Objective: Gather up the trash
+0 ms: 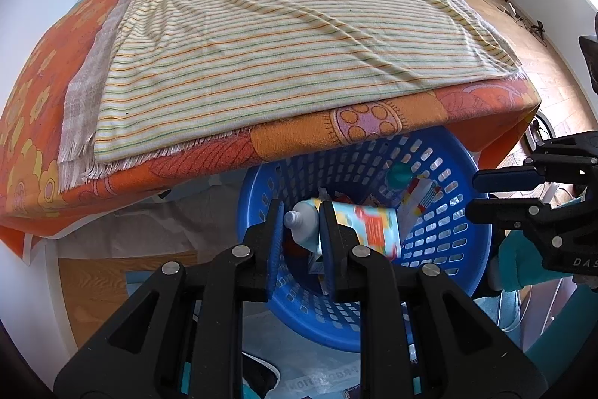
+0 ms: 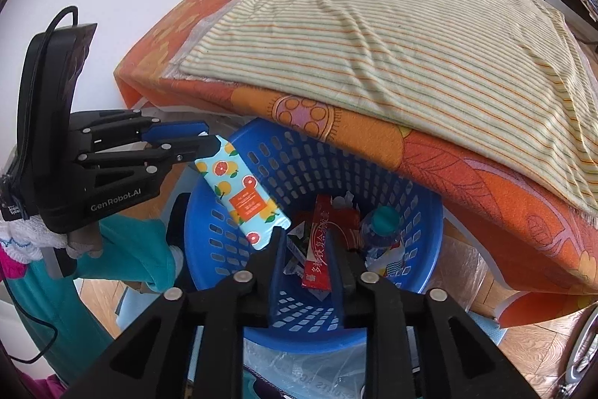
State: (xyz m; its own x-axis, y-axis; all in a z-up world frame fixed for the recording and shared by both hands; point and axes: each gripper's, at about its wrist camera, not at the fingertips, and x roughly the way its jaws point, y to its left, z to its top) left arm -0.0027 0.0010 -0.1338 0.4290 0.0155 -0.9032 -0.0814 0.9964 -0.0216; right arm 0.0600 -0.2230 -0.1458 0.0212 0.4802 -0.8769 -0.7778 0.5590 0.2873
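step: dropping trash in blue basket point(image 2: 224, 242) | left gripper point(image 1: 301, 223) clamped on tube point(image 2: 239, 189) neck, over basket's 9 o'clock rim | right gripper point(image 2: 308, 245) parted, empty above red wrapper point(image 2: 319, 249) | next: release tube

We count one blue perforated plastic basket point(image 2: 418, 212) | one light-blue citrus-print tube point(image 2: 239, 189) | one red printed packet point(image 2: 321, 249) | one teal-capped clear bottle point(image 2: 383, 223) | one striped cream cloth point(image 1: 299, 51)

Both wrist cameras looked steeply down, close above the blue basket point(image 1: 441, 249) at lower centre. Each frame shared it and the striped cloth point(image 2: 411, 36) above.
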